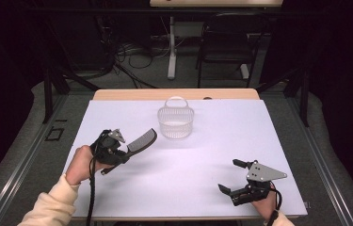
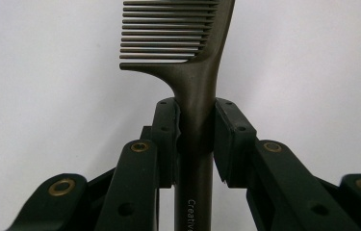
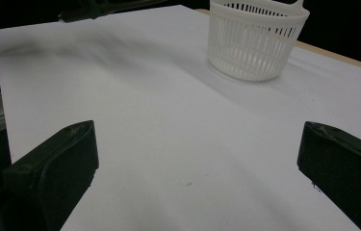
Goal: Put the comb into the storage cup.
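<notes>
1. At the left of the high view, the person's left hand [image 1: 79, 164], in a cream sleeve [image 1: 52, 205], holds the left gripper [image 1: 126, 149] over the near left part of the white table sheet [image 1: 202, 155].
2. The left gripper is clenched on a dark, long-handled plastic comb [image 1: 142, 140]; in the left gripper view the two black pads [image 2: 164, 139] press on both sides of the comb's handle just below the toothed head.
3. The comb points away from the hand, up and to the right in the high view, its toothed head toward the basket but apart from it; the teeth face left in the left gripper view.
4. Near the middle, toward the far edge of the sheet, stands a small, round, white slotted plastic basket [image 1: 176, 121] with a hoop handle, upright.
5. At the near right, the right gripper [image 1: 233, 178], with its grey three-cornered plate, rests low by the sheet's front edge; its jaws stand wide apart, released, with bare sheet between them in the right gripper view.
</notes>
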Tool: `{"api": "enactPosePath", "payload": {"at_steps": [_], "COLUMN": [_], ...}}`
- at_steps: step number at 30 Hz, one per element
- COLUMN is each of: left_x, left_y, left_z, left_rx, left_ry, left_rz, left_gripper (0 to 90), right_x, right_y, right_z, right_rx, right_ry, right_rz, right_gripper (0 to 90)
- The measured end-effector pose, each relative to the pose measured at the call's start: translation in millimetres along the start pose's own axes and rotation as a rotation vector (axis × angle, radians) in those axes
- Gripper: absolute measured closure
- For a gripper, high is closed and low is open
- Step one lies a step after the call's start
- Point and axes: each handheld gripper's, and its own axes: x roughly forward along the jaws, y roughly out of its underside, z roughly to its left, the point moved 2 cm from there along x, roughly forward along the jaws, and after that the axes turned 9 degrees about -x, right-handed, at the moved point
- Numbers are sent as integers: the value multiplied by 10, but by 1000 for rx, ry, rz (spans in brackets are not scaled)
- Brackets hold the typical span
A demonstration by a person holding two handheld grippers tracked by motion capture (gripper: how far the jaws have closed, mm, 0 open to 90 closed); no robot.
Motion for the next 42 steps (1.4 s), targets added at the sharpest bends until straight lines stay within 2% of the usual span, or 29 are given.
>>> {"api": "enactPosePath", "payload": {"at_steps": [23, 35, 42], "left_x": [-53, -56, -59], "left_y": [26, 31, 34], "left_z": [-22, -15, -18], "left_rx": [-39, -55, -78], "left_ry": [-7, -26, -31], "left_rz": [-108, -163, -204], "left_gripper": [727, 727, 727], "right_x": [4, 4, 4], "right_y": [-3, -2, -2], "right_z": [-2, -2, -3], "right_rx": [-6, -4, -6], "right_ry": [-1, 3, 3], "right_rz": [-4, -1, -2], "right_gripper": [3, 3, 3]}}
